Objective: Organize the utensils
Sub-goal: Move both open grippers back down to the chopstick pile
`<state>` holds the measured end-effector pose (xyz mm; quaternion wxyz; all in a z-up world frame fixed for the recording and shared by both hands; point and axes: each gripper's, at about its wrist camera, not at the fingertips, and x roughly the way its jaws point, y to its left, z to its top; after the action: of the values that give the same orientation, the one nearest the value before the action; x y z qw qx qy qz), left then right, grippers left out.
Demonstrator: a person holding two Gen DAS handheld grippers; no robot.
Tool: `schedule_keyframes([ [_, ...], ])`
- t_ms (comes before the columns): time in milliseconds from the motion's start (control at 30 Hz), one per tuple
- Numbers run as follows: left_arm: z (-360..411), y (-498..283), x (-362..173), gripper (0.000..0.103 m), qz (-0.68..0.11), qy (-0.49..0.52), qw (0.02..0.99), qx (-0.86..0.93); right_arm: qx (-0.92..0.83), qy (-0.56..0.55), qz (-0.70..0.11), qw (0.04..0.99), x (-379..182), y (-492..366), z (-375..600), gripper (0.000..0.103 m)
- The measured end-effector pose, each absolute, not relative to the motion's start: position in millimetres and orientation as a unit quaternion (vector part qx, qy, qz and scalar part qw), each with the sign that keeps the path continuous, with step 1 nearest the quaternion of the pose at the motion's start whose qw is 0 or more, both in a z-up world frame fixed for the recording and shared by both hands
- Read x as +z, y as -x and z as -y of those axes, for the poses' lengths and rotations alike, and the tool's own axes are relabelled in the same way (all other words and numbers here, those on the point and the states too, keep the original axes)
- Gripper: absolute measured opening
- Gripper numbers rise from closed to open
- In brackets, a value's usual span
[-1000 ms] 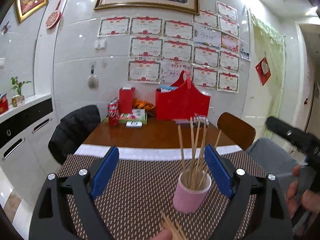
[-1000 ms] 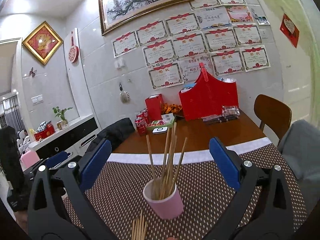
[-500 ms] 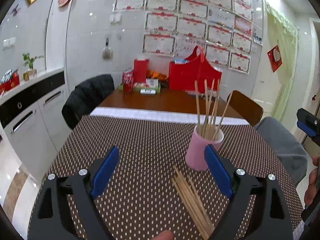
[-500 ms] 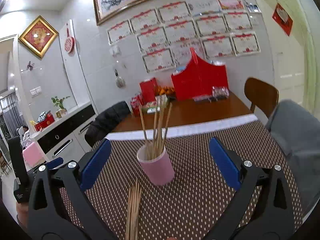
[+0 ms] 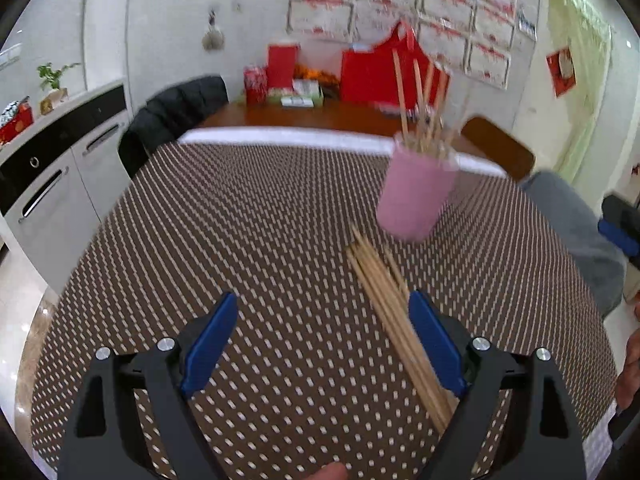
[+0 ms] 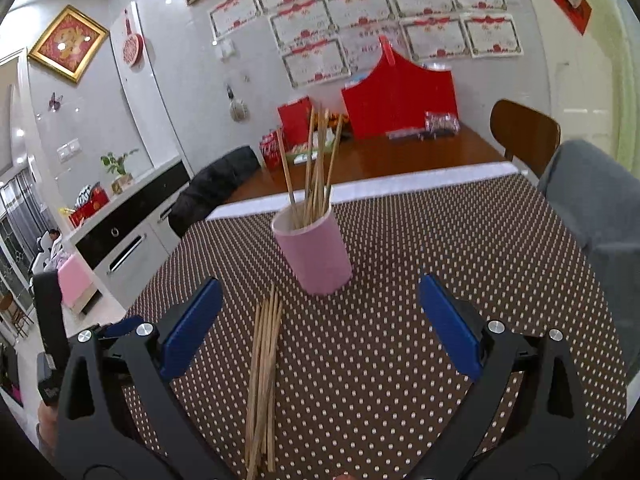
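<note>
Descending: left gripper [image 5: 320,344] and right gripper [image 6: 320,328], jaws spread, empty | loose chopsticks [image 6: 262,372] now near | pink cup [image 6: 316,254] awaits.

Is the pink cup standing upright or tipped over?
Upright. The pink cup stands on its base on the dotted mat, rim up, with chopsticks sticking up out of it.

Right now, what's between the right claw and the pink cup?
Only the loose chopstick bundle, lying flat on the dotted mat left of centre; the rest is bare mat up to the pink cup. Right wrist view shows it; right claw open.
</note>
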<state>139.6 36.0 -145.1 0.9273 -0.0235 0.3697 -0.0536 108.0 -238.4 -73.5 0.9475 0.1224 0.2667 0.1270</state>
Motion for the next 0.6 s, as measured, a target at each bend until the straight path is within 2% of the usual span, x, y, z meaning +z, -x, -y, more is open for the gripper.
schedule_keyframes([
  [367, 1.5, -147.5, -205.7, 0.086, -0.449, -0.021, 0.892, -0.046, 0.116, -0.125, -0.315, 0.934, -107.0, -105.4, 246.7, 0.097],
  [600, 7.1, -151.5, -213.6, 0.086, -0.458, -0.019, 0.888, -0.043, 0.11, -0.126, -0.332, 0.928, -121.6, -100.6, 251.2, 0.097],
])
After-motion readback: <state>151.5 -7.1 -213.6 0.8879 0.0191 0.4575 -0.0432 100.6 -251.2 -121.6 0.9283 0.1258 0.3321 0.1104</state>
